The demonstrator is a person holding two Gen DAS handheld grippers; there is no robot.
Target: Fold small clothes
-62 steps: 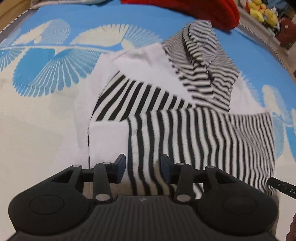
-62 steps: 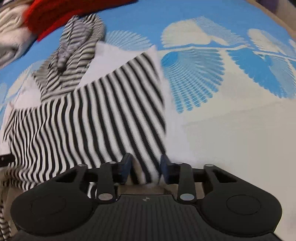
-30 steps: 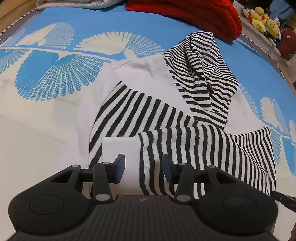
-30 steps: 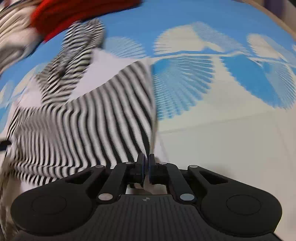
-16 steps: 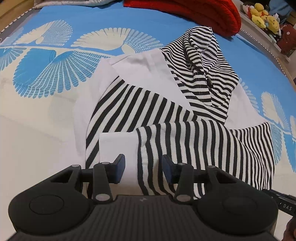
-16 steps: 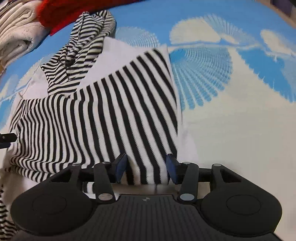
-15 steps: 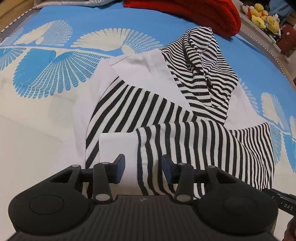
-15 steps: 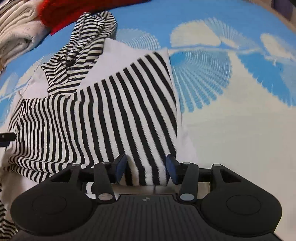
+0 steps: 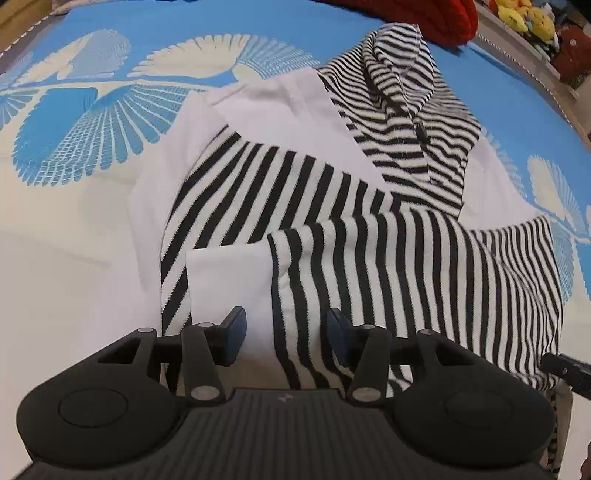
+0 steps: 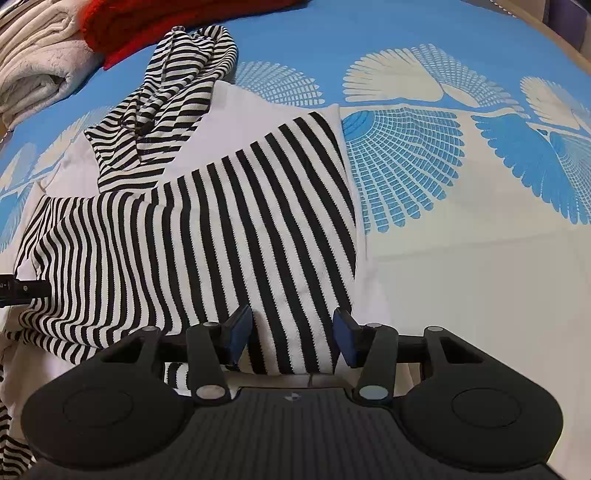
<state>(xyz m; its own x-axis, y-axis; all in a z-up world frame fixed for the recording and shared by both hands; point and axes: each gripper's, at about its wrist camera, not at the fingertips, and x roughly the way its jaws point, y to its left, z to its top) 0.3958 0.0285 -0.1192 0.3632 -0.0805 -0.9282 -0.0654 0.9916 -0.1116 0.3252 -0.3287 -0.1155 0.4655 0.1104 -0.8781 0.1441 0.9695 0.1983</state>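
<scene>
I am working on a bed covered by a blue and cream sheet point(image 10: 461, 258) printed with large fan-shaped leaves, and most of it on my right side lies bare and flat. The striped hooded top point(image 9: 388, 258) lies spread on the sheet in front of both tools, its black-and-white hood point(image 9: 406, 122) pointing away from me and both striped sleeves folded across the white body. A white cuff point(image 9: 229, 280) sits just beyond my left tool point(image 9: 284, 336), whose jaws stand apart with the sleeve fabric lying loose between them; they have just been widening a little. My right tool point(image 10: 291, 339) has just been opening too, and its jaws now stand apart over the striped hem, not pressing on it. At the far edge of the bed a red knitted garment point(image 10: 147, 29) lies close behind the hood, and beside it a folded grey-white blanket point(image 10: 33, 70). Beyond the bed's piped edge, yellow plush toys point(image 9: 524, 18) sit on a ledge, well apart from the top.
</scene>
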